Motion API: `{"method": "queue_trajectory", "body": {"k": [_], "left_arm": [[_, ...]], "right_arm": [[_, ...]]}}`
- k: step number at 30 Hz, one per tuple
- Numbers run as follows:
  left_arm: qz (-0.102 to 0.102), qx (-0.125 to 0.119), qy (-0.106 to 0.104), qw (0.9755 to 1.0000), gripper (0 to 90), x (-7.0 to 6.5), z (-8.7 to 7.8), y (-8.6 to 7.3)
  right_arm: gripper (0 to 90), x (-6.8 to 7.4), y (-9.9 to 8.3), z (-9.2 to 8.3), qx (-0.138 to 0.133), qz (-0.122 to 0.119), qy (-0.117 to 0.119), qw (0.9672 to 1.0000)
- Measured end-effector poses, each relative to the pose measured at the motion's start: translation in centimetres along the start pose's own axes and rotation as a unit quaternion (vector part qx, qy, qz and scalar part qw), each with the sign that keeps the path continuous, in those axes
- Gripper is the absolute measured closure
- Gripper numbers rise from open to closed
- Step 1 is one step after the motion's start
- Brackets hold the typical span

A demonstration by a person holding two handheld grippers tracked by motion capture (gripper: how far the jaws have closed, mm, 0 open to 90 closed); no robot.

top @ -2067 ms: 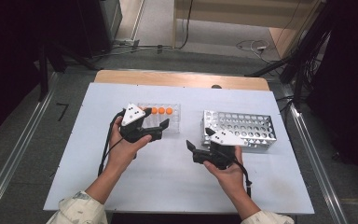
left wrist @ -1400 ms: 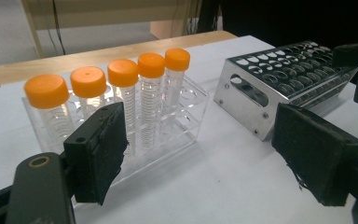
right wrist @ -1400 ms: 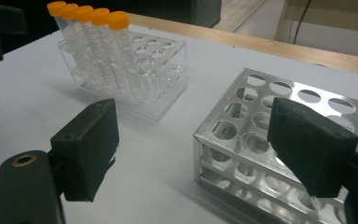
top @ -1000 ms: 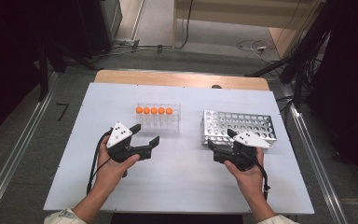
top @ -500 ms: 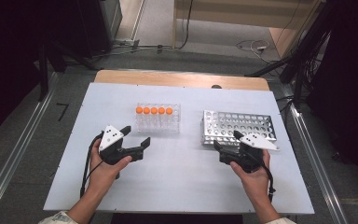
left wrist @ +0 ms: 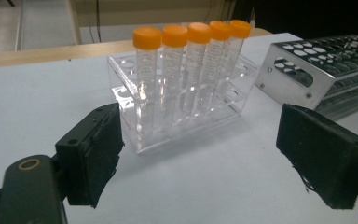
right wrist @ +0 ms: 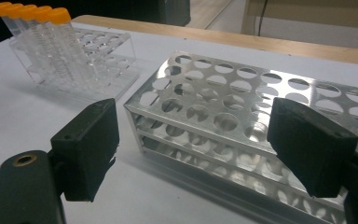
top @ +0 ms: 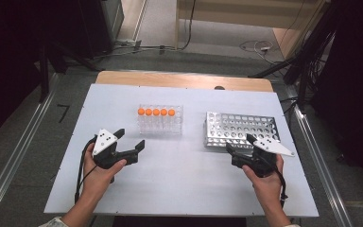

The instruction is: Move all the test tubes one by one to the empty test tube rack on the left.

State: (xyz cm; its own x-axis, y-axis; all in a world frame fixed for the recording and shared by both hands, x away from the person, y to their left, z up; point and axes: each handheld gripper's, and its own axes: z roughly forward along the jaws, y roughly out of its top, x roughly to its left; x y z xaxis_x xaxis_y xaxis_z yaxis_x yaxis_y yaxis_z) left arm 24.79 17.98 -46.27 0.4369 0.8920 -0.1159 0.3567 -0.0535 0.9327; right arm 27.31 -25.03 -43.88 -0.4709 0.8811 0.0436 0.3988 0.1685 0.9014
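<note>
- tubes [left wrist: 186, 70]: clear with bright orange caps
- plastic rack [top: 160, 121]: see-through, colourless
- metal rack [right wrist: 261, 126]: shiny silver, dotted all over with round holes
- table [top: 184, 179]: pale bluish white top, light wood strip along the far edge
- left gripper [top: 131, 140] and right gripper [top: 239, 145]: black, each with a whitish-grey plate on top

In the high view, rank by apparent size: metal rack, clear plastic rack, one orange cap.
1. Metal rack, largest.
2. Clear plastic rack, clearly smaller.
3. Orange cap, by far the smallest.

Metal rack [right wrist: 261, 121] cut off at right edge; person's forearms cut off at bottom.
</note>
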Motion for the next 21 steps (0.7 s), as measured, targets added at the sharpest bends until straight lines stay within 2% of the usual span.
{"method": "queue_trajectory", "body": {"k": [16,21], "left_arm": [[0.008,0.006,0.020,0.9997,13.7,0.8,-1.2,-0.7],[0.004,0.006,0.026,0.9996,13.6,1.2,-1.5,-0.9]], "right_arm": [[15.2,-2.0,-1.2,-2.1,-0.001,0.013,-0.028,0.9995],[15.3,-2.4,-1.5,-2.6,-0.001,0.016,-0.033,0.9993]]}}
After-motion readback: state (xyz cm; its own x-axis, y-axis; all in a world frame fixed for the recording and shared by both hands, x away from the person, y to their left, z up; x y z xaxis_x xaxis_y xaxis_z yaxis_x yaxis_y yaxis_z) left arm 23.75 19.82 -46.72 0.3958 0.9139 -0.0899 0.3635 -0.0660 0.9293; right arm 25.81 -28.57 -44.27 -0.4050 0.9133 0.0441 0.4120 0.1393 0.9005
